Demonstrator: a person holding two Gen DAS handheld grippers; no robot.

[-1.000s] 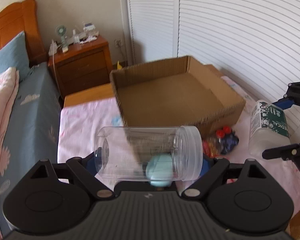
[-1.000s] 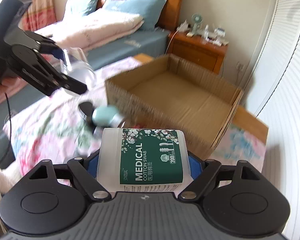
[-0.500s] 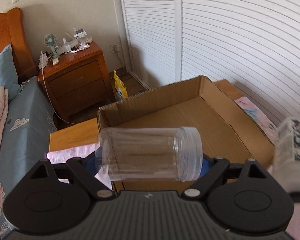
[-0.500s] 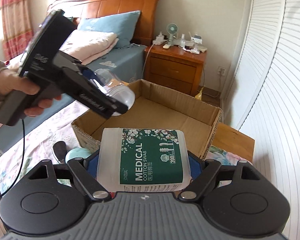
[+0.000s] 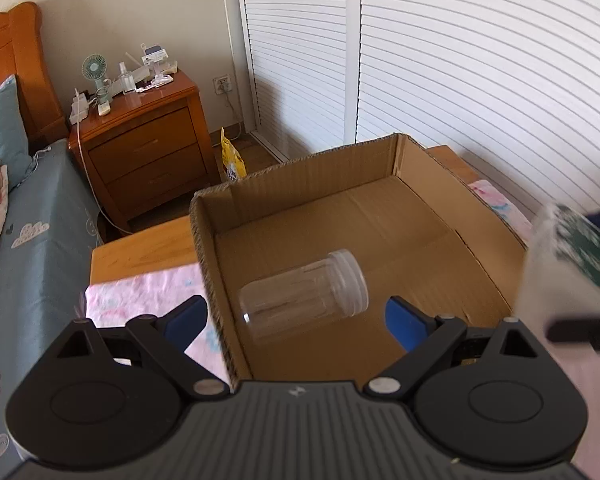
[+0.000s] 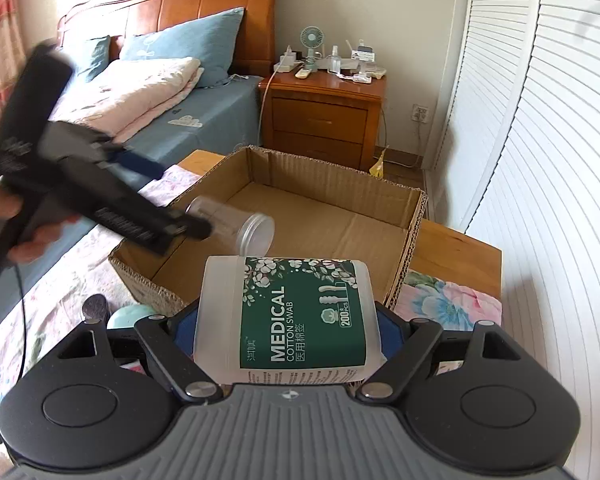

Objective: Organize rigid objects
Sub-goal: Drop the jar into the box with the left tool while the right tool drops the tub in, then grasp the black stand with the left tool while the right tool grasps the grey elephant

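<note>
Since half a second ago, when the clear jar (image 5: 304, 294) was clamped sideways between the jaws of the left gripper (image 5: 296, 322), the jaws have spread wide and the jar is free of them. In the left wrist view it shows at the centre, lying on its side with the lid end to the right, inside the outline of the box (image 5: 424, 184); whether it already rests on the box floor or is falling I cannot tell. In the right wrist view the jar (image 6: 236, 222) appears at the centre, just beyond the tip of the blurred left gripper (image 6: 196, 228), over the near left part of the box (image 6: 404, 240).

Further right, the right gripper (image 6: 288, 330) is closed on the swab tub (image 6: 288, 320), gripping it at both sides, near the front wall of the box and to the right of the jar.

I judge that the jar is now delivered, and the tub is the next thing to go into the box. The left gripper should clear away so the two do not collide.
</note>
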